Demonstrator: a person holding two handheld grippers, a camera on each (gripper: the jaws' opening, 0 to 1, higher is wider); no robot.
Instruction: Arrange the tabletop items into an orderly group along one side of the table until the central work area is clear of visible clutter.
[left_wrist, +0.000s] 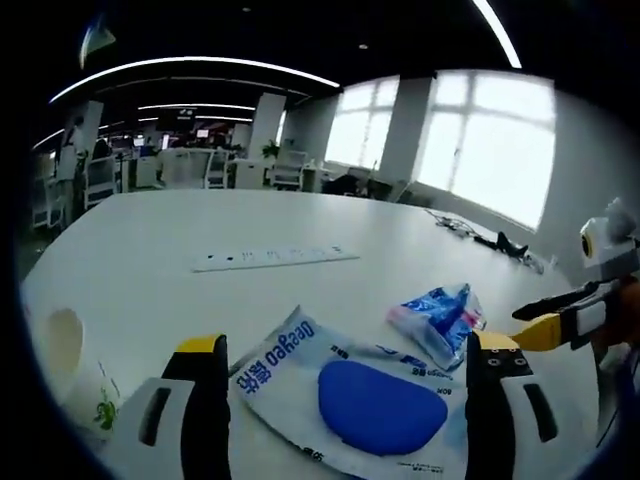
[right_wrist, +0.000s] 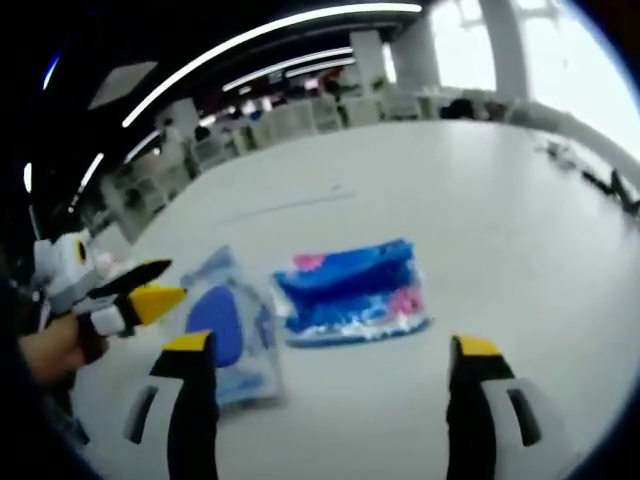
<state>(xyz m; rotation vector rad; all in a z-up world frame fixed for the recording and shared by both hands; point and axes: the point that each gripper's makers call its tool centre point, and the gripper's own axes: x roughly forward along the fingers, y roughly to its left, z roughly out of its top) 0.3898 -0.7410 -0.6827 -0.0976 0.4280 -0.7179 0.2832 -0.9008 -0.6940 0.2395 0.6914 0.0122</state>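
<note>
— What is in the packets in front of you?

— The white pouch shows a blue oval inside; its long axis runs across, between your left gripper jaws, which stand wide and hold nothing. The blue bag lies flat beside it on the table, lengthwise across your right gripper, also wide, empty.

— Anything unclear?

— The paper cup is cut off at the edge.
</note>
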